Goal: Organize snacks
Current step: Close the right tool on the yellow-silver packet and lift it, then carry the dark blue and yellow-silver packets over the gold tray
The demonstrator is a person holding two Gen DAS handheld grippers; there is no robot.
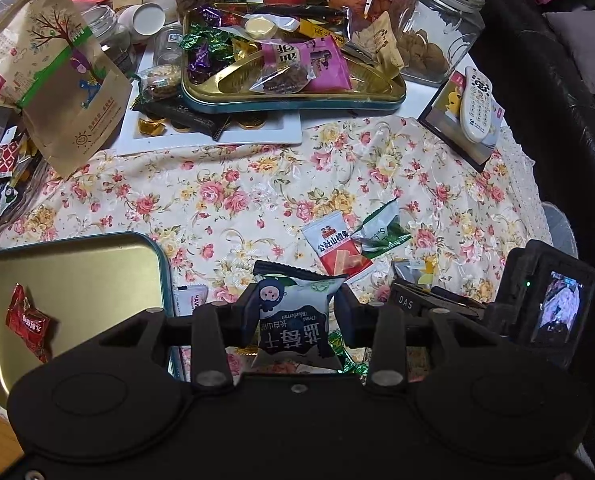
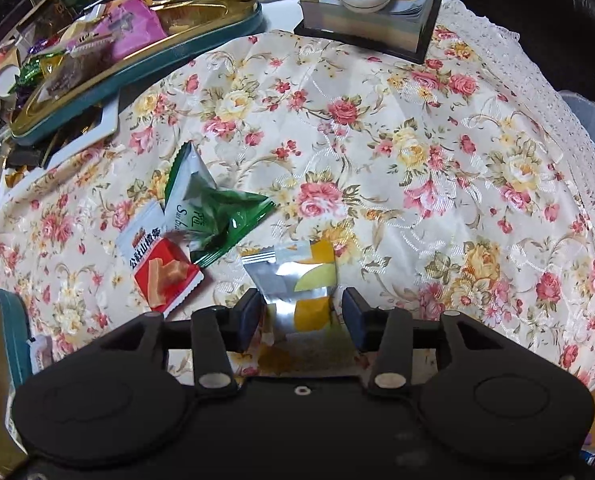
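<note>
The left gripper (image 1: 296, 312) is closed on a small grey-blue dried-blueberry packet with a black top edge (image 1: 293, 316), which is pinched at both sides by the dark finger pads and held above the floral tablecloth (image 1: 233, 184). Just to its left a shallow gold tin tray with a teal rim (image 1: 97, 276) is seen, and a single red wrapped candy (image 1: 27, 322) lies inside it. Beyond the held packet, a white-and-red snack sachet with Chinese print (image 1: 335, 250) and a crumpled green-and-white wrapper (image 1: 381, 232) are found touching each other on the cloth. Farther back, a second gold tin tray with a teal rim (image 1: 293, 96) is heaped with mixed sweets and rests partly on a white plate. A white remote control (image 1: 475, 106) is laid on a boxed notepad at the far right.

The right gripper (image 2: 303, 314) is held with its jaws apart, one on each side of a silver foil packet with yellow and green patches (image 2: 297, 280) that lies flat on the cloth; whether the pads touch it cannot be told. The red-and-white sachet (image 2: 161, 266) and the green wrapper (image 2: 213, 216) are seen just to the left of this packet.
</note>
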